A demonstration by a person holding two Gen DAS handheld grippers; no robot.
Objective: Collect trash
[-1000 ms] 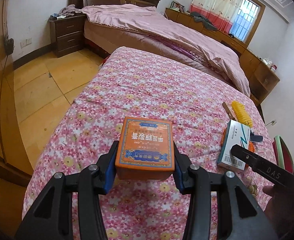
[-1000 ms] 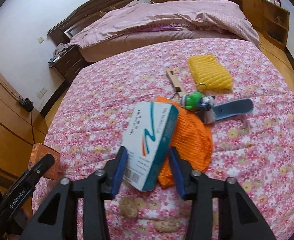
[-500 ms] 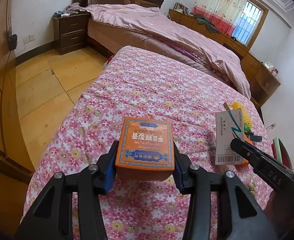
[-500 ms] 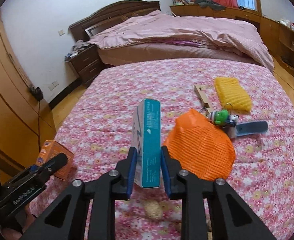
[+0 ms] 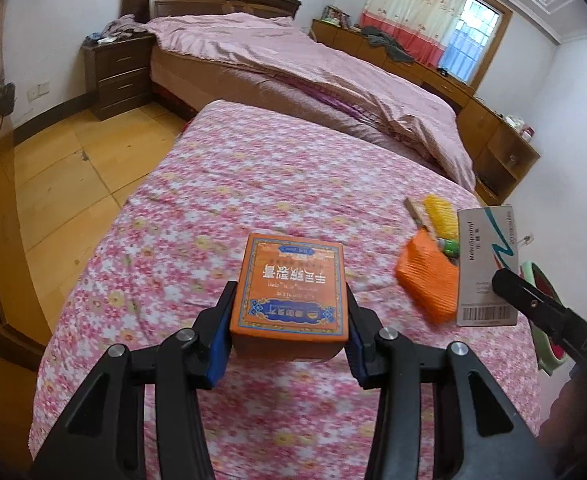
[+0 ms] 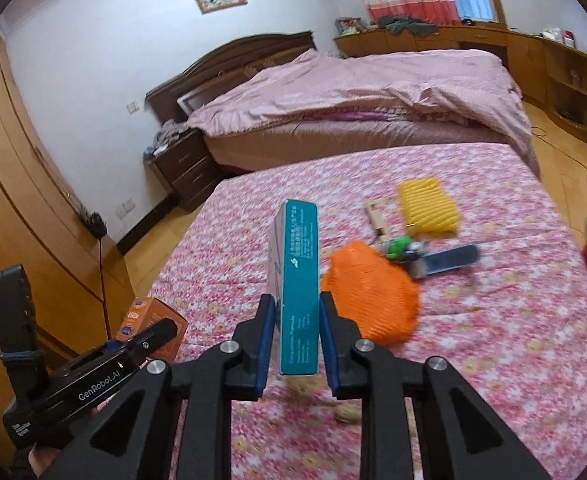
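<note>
Orange carton (image 5: 291, 292), lifted clear of the flowered bedspread (image 5: 253, 184), clamped flat between the blue pads of the left gripper (image 5: 289, 336), printed face up and far end pointing away from the camera. Held across its short width, probably so the long body rides level and steady for carrying off as trash.

Teal-and-white medicine box (image 6: 296, 284), standing on edge between the pads of the right gripper (image 6: 293, 344), narrow teal spine toward the lens, pinched across its thin dimension (the only span that narrow jaws could take). Raised above the bedspread too, bottom end just past the pads, the rest jutting forward and up.

Both boxes centred in their grippers, well apart from each other; seen from the left wrist, the medicine box at far right, barcode at its lower end.

Still lying on the bedspread beyond: orange mesh pouch (image 6: 373, 292), yellow ribbed pouch (image 6: 427, 208), a small green figure on a keyring (image 6: 399, 246), a wooden strip (image 6: 375, 214). Pale lumps near the right gripper's base, blurred, possibly nutshells.
</note>
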